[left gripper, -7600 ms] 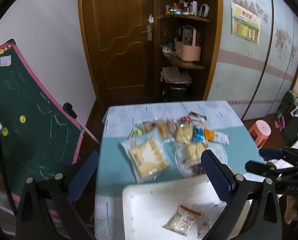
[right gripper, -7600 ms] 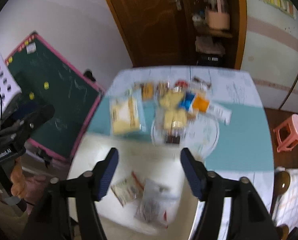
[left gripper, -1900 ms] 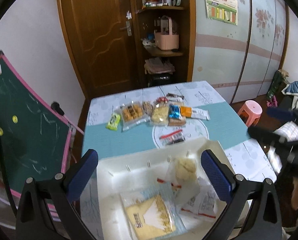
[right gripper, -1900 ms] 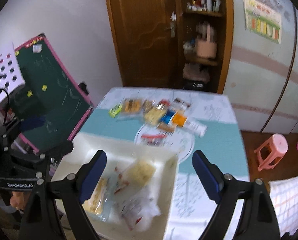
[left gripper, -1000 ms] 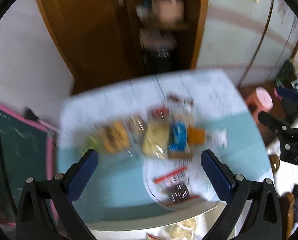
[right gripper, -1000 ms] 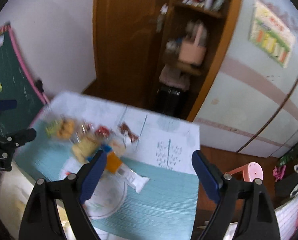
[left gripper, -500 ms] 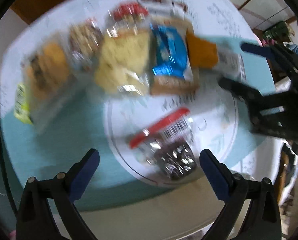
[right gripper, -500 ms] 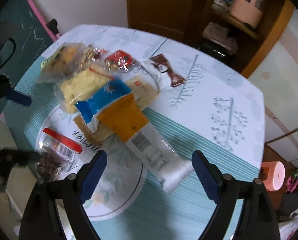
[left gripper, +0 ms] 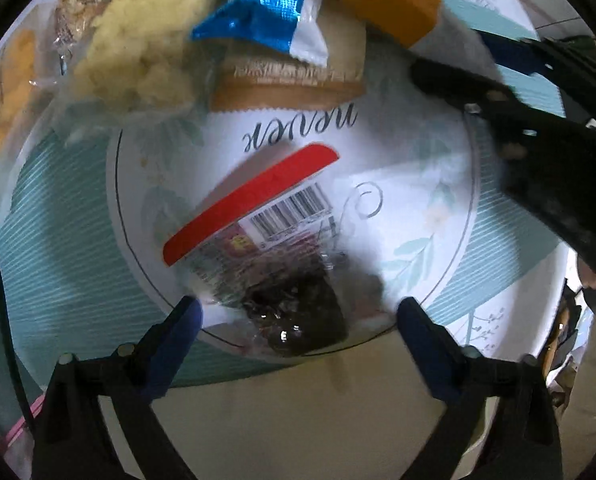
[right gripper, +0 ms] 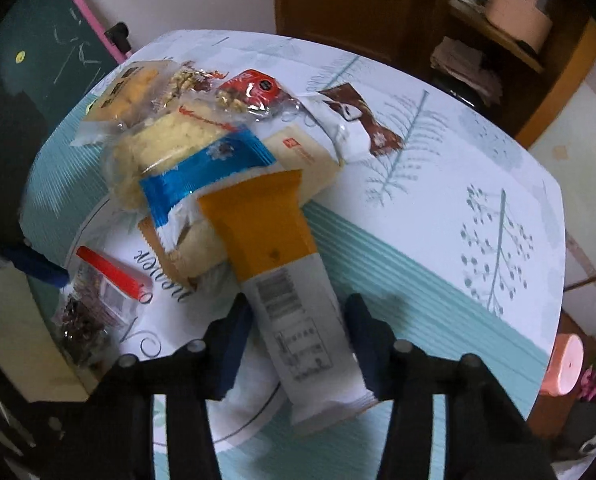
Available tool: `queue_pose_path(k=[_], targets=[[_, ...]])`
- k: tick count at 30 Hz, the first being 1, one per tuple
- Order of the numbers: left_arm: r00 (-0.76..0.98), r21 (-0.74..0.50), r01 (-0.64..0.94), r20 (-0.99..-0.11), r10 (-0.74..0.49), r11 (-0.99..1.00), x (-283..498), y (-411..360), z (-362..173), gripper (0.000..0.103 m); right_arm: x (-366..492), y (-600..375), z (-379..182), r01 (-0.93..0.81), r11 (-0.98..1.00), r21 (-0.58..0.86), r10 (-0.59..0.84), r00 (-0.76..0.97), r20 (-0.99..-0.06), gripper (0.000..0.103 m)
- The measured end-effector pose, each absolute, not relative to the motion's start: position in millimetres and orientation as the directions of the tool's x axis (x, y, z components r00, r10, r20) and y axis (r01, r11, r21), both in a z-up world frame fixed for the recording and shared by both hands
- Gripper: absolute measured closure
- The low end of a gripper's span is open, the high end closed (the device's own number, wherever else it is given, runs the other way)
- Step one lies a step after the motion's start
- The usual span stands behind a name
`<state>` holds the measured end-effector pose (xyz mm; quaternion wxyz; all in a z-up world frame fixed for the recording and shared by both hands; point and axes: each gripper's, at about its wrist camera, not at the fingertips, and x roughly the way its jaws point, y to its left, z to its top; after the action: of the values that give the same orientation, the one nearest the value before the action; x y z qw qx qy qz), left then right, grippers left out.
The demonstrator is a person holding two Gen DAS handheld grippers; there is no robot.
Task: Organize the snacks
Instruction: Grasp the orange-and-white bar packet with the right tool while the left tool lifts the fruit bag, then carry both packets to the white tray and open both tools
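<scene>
A clear packet with a red strip and dark dried fruit point(left gripper: 282, 272) lies on the round print of the tablecloth. My left gripper point(left gripper: 298, 316) points down over it. Its jaws are closing, and the blue pads point(left gripper: 182, 320) stand either side of the packet without pressing it. A long orange-and-white packet point(right gripper: 294, 320) lies slanted beside the snack pile. My right gripper point(right gripper: 298, 332) has its jaws closing on the white end, with both pads against its edges. The dried-fruit packet point(right gripper: 86, 312) also shows at the left of the right wrist view.
The pile holds a blue packet point(right gripper: 206, 172), a yellow cake point(right gripper: 166, 140), a red packet point(right gripper: 254, 88) and a brown-and-white packet point(right gripper: 353, 120). The white tray's rim point(left gripper: 298, 400) lies just behind the left gripper. A pink stool point(right gripper: 561, 364) stands beyond the table's right edge.
Both grippers have dropped and tipped down toward the table. The right jaws have narrowed onto the orange-and-white packet. The left jaws have drawn in a little around the dried-fruit packet.
</scene>
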<state>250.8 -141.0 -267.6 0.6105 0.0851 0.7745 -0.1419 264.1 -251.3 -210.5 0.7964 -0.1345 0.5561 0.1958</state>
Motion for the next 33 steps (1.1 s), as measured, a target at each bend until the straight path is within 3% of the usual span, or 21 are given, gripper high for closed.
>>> queue_pose_path(k=[2,4,6,15,27,33], targets=[[-0.226,-0.111,0.294,-0.973,-0.044,0.949,248.0,-143.3,-264.4,0.022,256.7,-259.4,-208.5,-0.434,0.900,0.026,0.176,0.308,-0.935,0.063],[-0.208,-0.120,0.284,-0.976,-0.061,0.951,245.4,-145.9,-257.2,0.053,250.9,-268.2,-206.2,-0.402,0.914,0.053,0.191,0.311,-0.931,0.063],[-0.209,-0.160,0.267,-0.972,-0.104,0.950,242.6,-147.4,-250.5,0.071,244.4,-275.7,-203.4,-0.372,0.925,0.073,0.204,0.326,-0.923,0.063],[-0.016,-0.142,0.249,-0.990,-0.143,0.958,227.2,-136.7,-207.3,0.073,222.5,-288.0,-167.4,-0.294,0.945,0.141,0.259,0.416,-0.871,0.064],[0.293,-0.223,0.255,-0.909,-0.295,0.941,161.4,-65.8,-41.8,0.073,156.2,-280.2,-62.7,-0.273,0.943,0.192,0.322,0.593,-0.738,0.064],[0.406,-0.208,0.305,-0.854,-0.324,0.930,98.5,-23.4,6.0,0.073,90.0,-249.6,-22.0,-0.251,0.949,0.191,0.310,0.639,-0.704,0.064]])
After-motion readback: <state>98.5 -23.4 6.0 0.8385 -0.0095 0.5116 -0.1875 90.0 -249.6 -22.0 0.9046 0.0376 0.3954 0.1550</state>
